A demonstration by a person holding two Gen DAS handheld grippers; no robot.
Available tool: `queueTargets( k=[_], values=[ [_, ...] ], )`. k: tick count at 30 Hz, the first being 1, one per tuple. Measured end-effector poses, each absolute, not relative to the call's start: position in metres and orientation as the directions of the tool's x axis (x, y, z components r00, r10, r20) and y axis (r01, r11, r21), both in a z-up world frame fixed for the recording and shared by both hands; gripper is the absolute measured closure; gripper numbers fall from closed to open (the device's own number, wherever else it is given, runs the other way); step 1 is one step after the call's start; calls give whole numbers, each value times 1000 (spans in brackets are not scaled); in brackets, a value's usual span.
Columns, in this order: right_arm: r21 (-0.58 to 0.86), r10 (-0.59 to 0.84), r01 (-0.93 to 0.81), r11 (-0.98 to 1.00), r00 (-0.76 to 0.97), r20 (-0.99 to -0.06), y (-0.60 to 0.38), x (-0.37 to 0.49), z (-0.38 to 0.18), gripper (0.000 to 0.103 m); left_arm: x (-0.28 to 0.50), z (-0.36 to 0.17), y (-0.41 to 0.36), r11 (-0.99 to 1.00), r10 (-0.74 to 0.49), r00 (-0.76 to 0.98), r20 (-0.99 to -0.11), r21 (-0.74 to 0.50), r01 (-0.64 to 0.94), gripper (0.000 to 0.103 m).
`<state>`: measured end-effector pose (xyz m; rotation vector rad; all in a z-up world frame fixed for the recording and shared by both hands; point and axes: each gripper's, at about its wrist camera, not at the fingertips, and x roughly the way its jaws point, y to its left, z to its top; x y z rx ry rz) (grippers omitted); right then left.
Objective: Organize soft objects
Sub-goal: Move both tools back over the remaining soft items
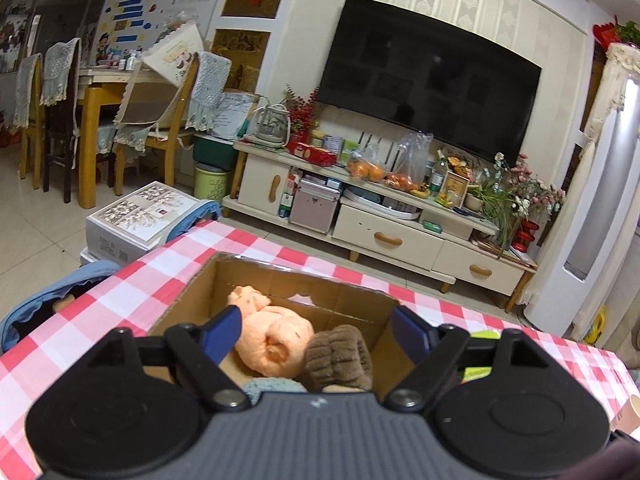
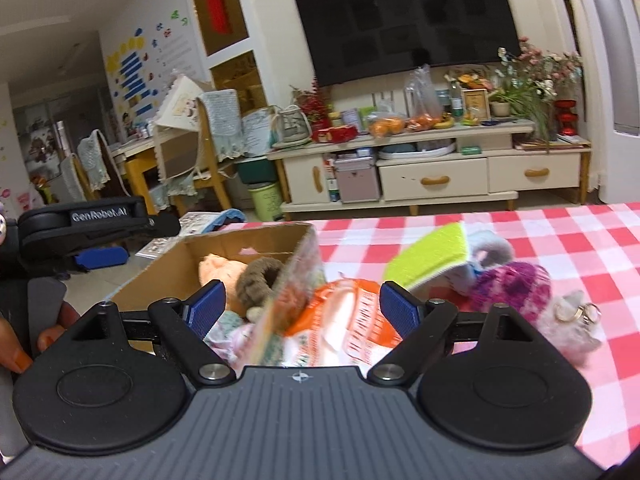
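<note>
An open cardboard box (image 1: pixel 280 270) stands on the red-checked table. A peach plush (image 1: pixel 272 336) and a brown plush (image 1: pixel 340 356) lie inside it, over something pale blue (image 1: pixel 272 386). My left gripper (image 1: pixel 316 334) hangs open above the box, its pads clear of both toys. In the right wrist view the box (image 2: pixel 240 240) sits left of centre. My right gripper (image 2: pixel 303 308) is open astride the box's near wall, with an orange-and-white packet (image 2: pixel 352 312) between its pads and untouched. To the right lie a green sponge (image 2: pixel 428 260), a grey plush (image 2: pixel 492 252), a purple knit (image 2: pixel 512 288) and a pink keyring plush (image 2: pixel 572 320).
The checked tablecloth (image 2: pixel 560 240) runs to the right and to the far edge. A blue bag (image 1: pixel 44 304) hangs off the table's left side, beside a carton (image 1: pixel 136 220) on the floor. A hand (image 2: pixel 52 332) shows at the left. A TV cabinet (image 2: pixel 432 176) stands beyond.
</note>
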<state>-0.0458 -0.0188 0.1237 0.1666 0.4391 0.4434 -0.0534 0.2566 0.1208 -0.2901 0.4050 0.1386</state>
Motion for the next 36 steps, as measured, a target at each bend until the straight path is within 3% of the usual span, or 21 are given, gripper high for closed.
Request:
queueTargets(
  k=[3,12,15,36],
  values=[
    [246,429,-357,901,820,-379,-23,-48,121,0,-53,121,248,957,64,913,-402,-233,-170,11],
    [219,382,-318,922,834,-398,-36,-51,113,0,-52,123,224,970,26,921,-388,-213,-117,10],
    [216,367,-302,928,839,-402,-42,-52,111,0,-52,123,218,973,13,923,-384,-208,-101,4],
    [260,225,-119,958,875,-429,-99,-47,90,0,-48,115,140,993,-104,920,-378,-90,75,1]
  ],
)
